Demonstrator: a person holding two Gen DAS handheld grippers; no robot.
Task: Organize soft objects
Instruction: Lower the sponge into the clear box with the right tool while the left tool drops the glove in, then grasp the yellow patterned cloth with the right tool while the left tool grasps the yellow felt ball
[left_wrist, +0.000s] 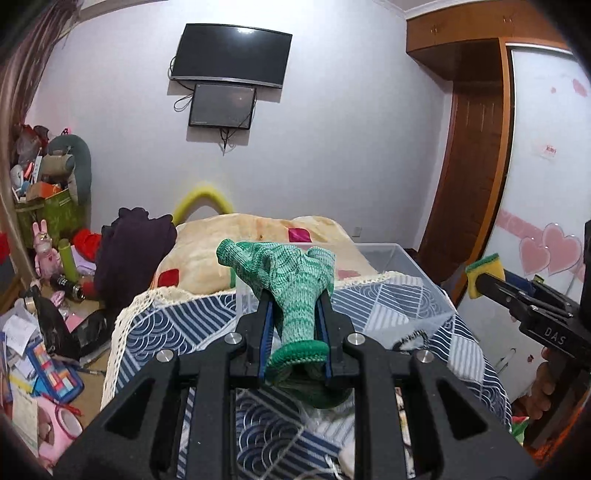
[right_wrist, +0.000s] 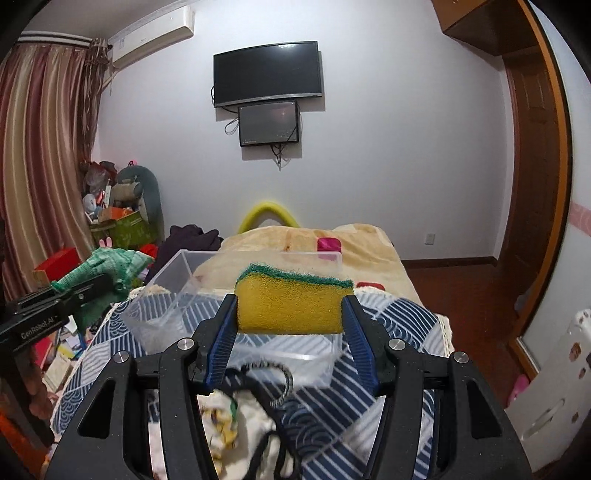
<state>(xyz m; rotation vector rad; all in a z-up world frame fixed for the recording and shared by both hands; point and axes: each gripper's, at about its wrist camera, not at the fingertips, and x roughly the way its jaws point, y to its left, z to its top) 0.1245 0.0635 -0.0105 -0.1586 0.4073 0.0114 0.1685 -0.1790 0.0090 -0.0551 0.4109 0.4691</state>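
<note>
My left gripper (left_wrist: 294, 295) is shut on a green knit glove (left_wrist: 291, 280) and holds it in the air above the bed, in front of a clear plastic bin (left_wrist: 417, 273). The glove (right_wrist: 107, 277) and left gripper also show at the left of the right wrist view. My right gripper (right_wrist: 291, 306) is shut on a yellow sponge with a green scrub top (right_wrist: 291, 302), held above the near part of the clear bin (right_wrist: 177, 295). The sponge (left_wrist: 485, 271) shows at the right of the left wrist view.
The bin sits on a blue-and-white patterned cover (right_wrist: 399, 325) on the bed. A cream blanket (right_wrist: 295, 240) lies beyond. A white cloth with a dark cord (right_wrist: 251, 417) lies near me. Clutter covers the floor at left (left_wrist: 44, 354). A wardrobe (left_wrist: 546, 184) stands at right.
</note>
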